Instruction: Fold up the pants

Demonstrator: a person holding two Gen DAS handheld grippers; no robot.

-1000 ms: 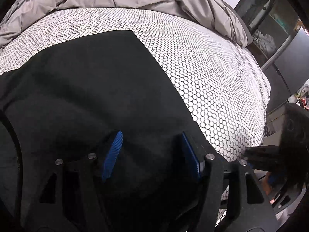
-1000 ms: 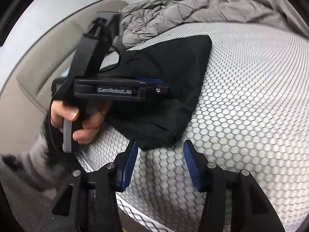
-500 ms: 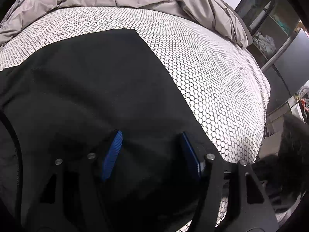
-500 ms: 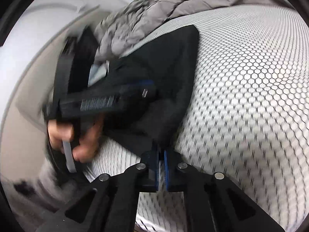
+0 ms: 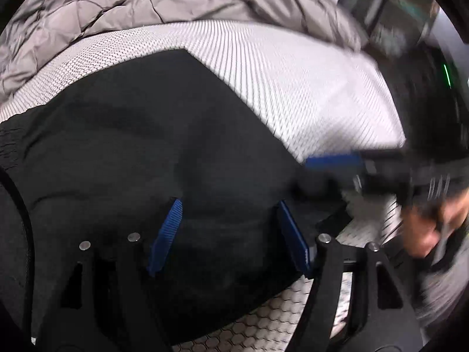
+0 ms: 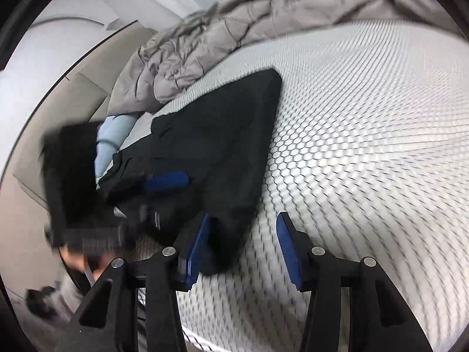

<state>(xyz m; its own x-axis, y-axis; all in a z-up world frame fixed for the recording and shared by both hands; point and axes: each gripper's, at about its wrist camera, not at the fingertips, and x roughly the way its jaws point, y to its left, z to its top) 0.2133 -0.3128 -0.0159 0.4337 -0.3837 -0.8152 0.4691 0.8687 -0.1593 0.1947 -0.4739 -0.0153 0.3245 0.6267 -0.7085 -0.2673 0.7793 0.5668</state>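
On the bed [image 6: 366, 146], my right gripper [image 6: 243, 243], pinched shut half a second ago, now gapes beside the black pants' [image 6: 211, 146] corner; my left gripper [image 5: 228, 228] stays wide over them.

bare mattress [image 6: 366, 152] right of pants [image 6: 211, 146]; duvet [image 6: 234, 38] behind
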